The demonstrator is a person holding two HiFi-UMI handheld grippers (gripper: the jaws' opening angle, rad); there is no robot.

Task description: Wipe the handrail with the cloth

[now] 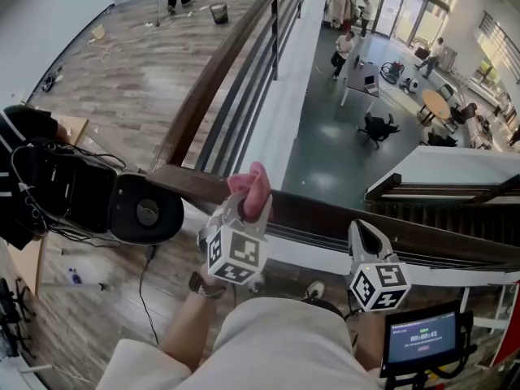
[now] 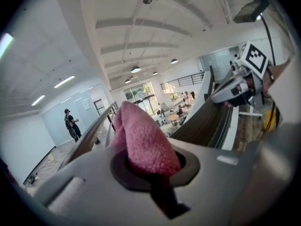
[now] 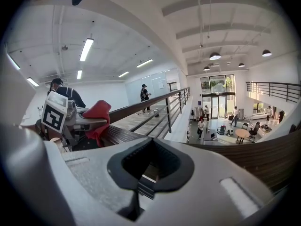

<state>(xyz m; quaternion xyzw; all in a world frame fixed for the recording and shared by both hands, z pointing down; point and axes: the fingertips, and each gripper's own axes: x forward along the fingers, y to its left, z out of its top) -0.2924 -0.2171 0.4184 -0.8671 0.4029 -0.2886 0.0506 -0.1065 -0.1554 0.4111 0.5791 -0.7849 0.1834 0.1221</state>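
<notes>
My left gripper (image 1: 244,208) jaws are clenched on the cloth (image 1: 253,182) at the handrail (image 1: 325,214), soft, light and floppy, best held bunched as I judge it; right gripper (image 1: 363,232) jaws closed on nothing.

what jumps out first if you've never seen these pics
The pink cloth pinched in the left gripper, at the corner of the dark wooden handrail. To its right the right gripper hangs by the rail, shut and empty. Past the rail, a lobby floor lies well below.

Black bag (image 1: 61,192) on wooden floor; round table (image 1: 436,102) downstairs.
</notes>
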